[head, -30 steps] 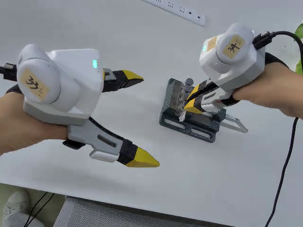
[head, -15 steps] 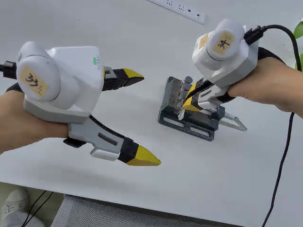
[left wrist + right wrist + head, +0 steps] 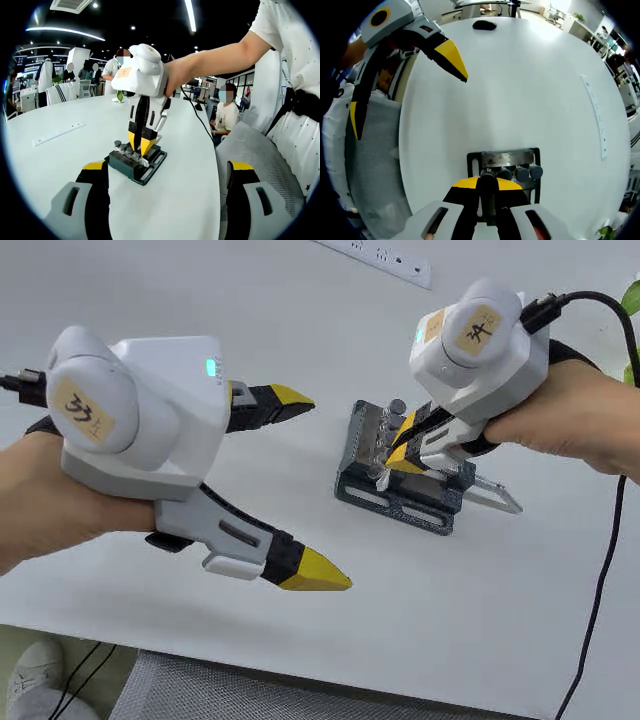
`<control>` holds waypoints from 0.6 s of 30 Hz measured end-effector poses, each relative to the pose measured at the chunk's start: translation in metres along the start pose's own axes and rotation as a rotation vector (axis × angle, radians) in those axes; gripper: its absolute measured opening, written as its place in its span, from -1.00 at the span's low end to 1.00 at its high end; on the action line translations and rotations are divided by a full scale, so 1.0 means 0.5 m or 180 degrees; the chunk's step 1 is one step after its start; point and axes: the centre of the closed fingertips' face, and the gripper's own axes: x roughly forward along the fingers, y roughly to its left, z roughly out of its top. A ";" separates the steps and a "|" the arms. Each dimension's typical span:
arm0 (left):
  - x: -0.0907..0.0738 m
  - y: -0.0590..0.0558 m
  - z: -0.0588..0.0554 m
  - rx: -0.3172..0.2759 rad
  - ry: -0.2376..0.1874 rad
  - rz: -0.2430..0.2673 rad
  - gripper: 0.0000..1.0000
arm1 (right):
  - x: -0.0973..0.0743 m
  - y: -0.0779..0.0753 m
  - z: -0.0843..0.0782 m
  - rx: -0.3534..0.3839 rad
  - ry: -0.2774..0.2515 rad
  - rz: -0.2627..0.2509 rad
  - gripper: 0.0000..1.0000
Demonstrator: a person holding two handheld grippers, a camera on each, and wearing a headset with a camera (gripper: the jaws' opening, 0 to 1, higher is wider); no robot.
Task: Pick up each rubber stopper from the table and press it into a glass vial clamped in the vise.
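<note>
Right gripper (image 3: 402, 452), centre-right, has tipped steeper over the vise (image 3: 395, 508), jaws narrow on a stopper (image 3: 487, 176), soft rubber I'd hold by its wide top; left gripper (image 3: 322, 488) gapes wide.

Desk (image 3: 300, 330) surface lies bare between the left tongs (image 3: 318, 490), jaws spread wide, and the vise (image 3: 395, 505); passage there is unobstructed. The right tongs (image 3: 400, 453), jaws together, block access above the vise. A cable (image 3: 600, 580) hangs at right.

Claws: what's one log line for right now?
left claw: open, empty | right claw: shut, tips down at vise
</note>
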 end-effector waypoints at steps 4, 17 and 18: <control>0.000 -0.001 -0.001 -0.0012 -0.0005 0.0003 0.96 | 0.001 -0.002 0.001 0.0034 -0.0036 0.0007 -0.85; 0.003 -0.003 -0.002 -0.0029 -0.0017 -0.0008 0.93 | -0.001 0.001 -0.002 0.0123 -0.0119 -0.0039 -0.84; 0.004 -0.004 -0.002 -0.0031 -0.0017 -0.0012 0.93 | -0.002 0.002 -0.003 0.0129 -0.0128 -0.0047 -0.84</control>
